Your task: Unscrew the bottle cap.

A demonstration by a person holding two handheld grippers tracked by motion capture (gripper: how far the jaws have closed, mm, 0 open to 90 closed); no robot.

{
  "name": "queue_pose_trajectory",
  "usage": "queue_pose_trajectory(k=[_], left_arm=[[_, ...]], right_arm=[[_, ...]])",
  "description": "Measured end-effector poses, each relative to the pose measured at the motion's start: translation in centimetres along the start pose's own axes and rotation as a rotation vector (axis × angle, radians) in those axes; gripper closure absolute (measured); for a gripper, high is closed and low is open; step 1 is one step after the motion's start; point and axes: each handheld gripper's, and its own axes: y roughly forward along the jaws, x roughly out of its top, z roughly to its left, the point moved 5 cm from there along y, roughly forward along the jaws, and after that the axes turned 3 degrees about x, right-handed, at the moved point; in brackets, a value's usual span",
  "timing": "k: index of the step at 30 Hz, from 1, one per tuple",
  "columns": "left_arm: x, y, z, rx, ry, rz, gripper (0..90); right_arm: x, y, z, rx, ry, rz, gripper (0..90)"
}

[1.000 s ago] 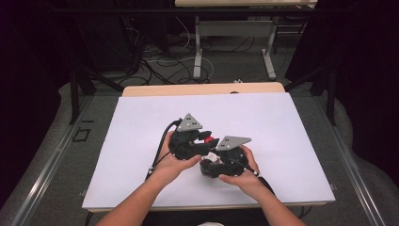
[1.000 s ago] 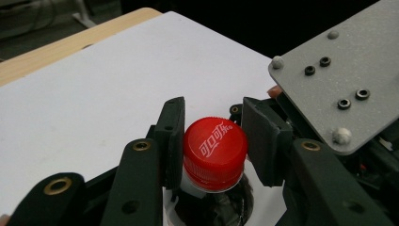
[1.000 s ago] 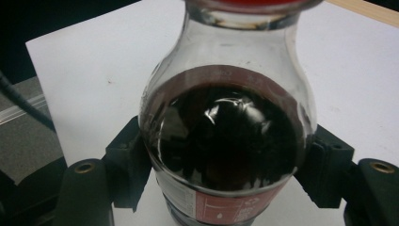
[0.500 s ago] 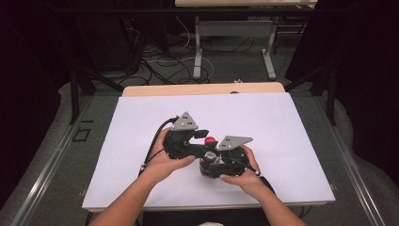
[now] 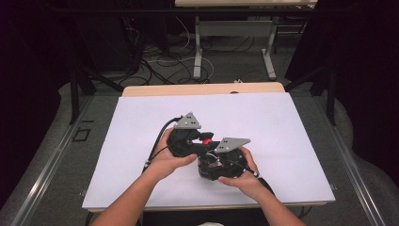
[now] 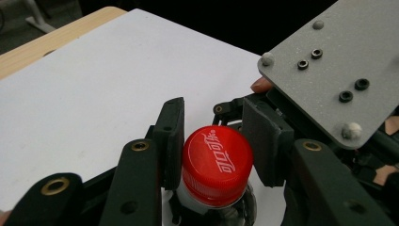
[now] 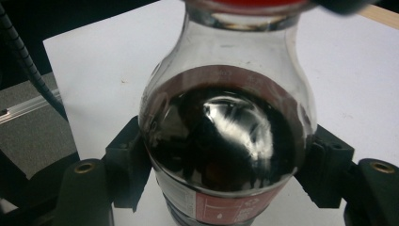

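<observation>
Both tools grip: right tool [image 7: 221, 188] clamps the cola bottle [image 7: 226, 136], left tool [image 6: 221, 150] pinches its red cap [image 6: 217, 162]; twist squarely, holding the bottle steady.

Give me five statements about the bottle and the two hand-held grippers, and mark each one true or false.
1. The bottle cap is red. True.
2. The left hand-held gripper has its pads on the cap. True.
3. The bottle holds clear water. False: the liquid is dark.
4. The right hand-held gripper grips the bottle's body. True.
5. The bottle lies untouched on the white table. False: both hand-held grippers hold it.
</observation>
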Motion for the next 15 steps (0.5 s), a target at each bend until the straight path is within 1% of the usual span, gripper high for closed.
queue_pose_trajectory(k=[1, 4, 6, 7, 9, 10, 11, 12, 13, 14, 15], left_arm=[[0.0, 0.1, -0.1, 0.018, -0.003, -0.005, 61.1], [0.1, 0.2, -0.4, 0.072, -0.020, -0.012, 61.2], [0.2, 0.4, -0.6, 0.117, -0.041, -0.015, 61.2], [0.2, 0.4, -0.7, 0.130, -0.049, -0.015, 61.2], [0.3, 0.5, -0.7, 0.134, -0.055, -0.023, 60.8], [0.4, 0.4, -0.7, 0.133, -0.061, -0.017, 58.8], [0.4, 0.4, -0.6, 0.126, -0.060, -0.022, 52.6], [0.5, 0.2, -0.6, 0.111, -0.061, -0.020, 49.5], [0.5, 0.0, -0.6, 0.096, -0.061, -0.018, 49.0], [0.6, -0.2, -0.6, 0.096, -0.056, -0.024, 48.4], [0.6, -0.5, -0.5, 0.102, -0.049, -0.023, 48.2]], right_arm=[[0.0, 0.0, -0.1, -0.006, 0.011, -0.003, 29.7], [-0.1, -0.1, -0.2, -0.013, 0.007, 0.002, 29.7], [0.0, -0.1, -0.3, -0.027, 0.024, -0.001, 29.7], [0.0, -0.1, -0.3, -0.027, 0.024, -0.001, 29.7], [0.0, -0.1, -0.4, -0.029, 0.023, -0.005, 29.7], [0.0, -0.1, -0.4, -0.030, 0.024, -0.006, 29.7], [0.0, -0.2, -0.4, -0.020, 0.028, -0.002, 29.7], [0.0, -0.2, -0.5, -0.024, 0.025, -0.009, 29.7], [0.0, -0.3, -0.5, -0.019, 0.025, 0.000, 29.7], [0.0, -0.3, -0.6, -0.021, 0.019, -0.016, 29.7], [0.0, -0.4, -0.5, -0.019, 0.027, -0.014, 29.7]])
